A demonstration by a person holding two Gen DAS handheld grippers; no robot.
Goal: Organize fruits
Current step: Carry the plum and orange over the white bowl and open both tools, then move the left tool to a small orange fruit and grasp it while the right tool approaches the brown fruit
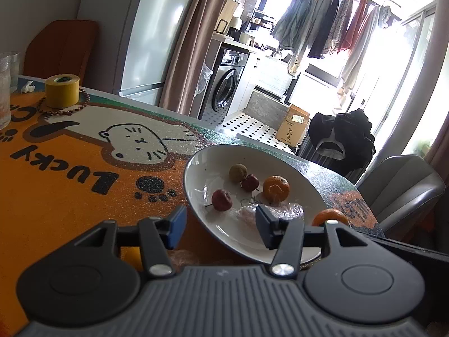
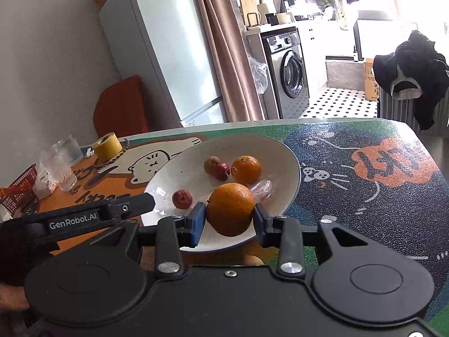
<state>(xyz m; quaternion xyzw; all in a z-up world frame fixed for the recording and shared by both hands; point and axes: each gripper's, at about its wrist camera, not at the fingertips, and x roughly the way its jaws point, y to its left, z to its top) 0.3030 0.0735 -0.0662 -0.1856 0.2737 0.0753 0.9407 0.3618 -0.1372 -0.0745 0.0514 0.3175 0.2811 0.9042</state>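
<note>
Hovering at the lower centre of the left wrist view, the left gripper (image 1: 221,229) stands open and empty over the near rim of the plate (image 1: 196,174). In the right wrist view, the right gripper (image 2: 230,220) clamps an orange (image 2: 230,209) above the plate's lower edge.

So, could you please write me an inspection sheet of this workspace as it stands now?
Surface: cartoon-cat table mat, mostly bare on its right side.
Job's things: white plate holds one orange, three small fruits and a clear wrapper.
Clutter: yellow tape roll, glasses, red basket.
Grippers: right hand-held gripper grips a second orange; left hand-held gripper open, empty.
Cables: nothing seen.
Surroundings: fridge, washing machine, hanging laundry.
</note>
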